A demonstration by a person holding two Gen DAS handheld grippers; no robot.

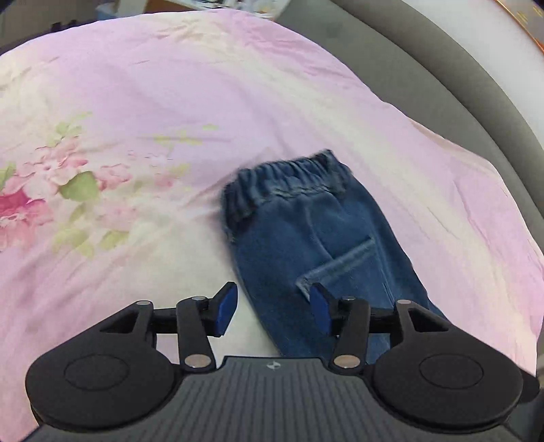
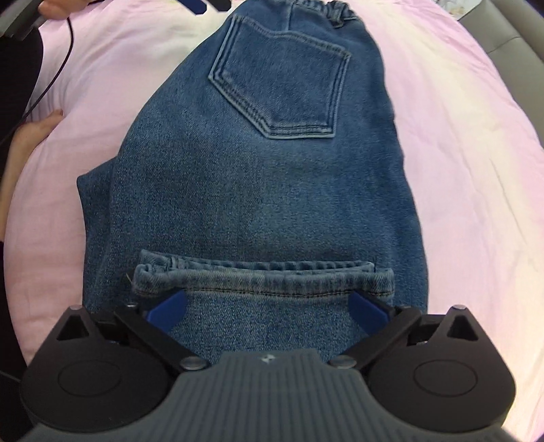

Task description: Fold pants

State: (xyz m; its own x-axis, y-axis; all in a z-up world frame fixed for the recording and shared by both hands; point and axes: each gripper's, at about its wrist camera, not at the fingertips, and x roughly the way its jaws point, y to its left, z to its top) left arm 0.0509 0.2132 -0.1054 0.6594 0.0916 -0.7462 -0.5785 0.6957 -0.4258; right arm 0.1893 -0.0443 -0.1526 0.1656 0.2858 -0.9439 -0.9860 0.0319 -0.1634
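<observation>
Denim dominates the left wrist view: one pair of blue pants lies on a pink floral bedsheet, elastic waistband farthest away, while the left gripper hovers with jaws apart, holding nothing. From the right wrist view, one back pocket and one hem show, the right gripper spread wide and empty above the folded cloth.

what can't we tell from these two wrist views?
- Left wrist: lower legs of the jeans hidden behind the left claw.
- Right wrist: waistband cut off by the top edge.
- Right wrist: fold under the hem hidden by the right claw body.
</observation>
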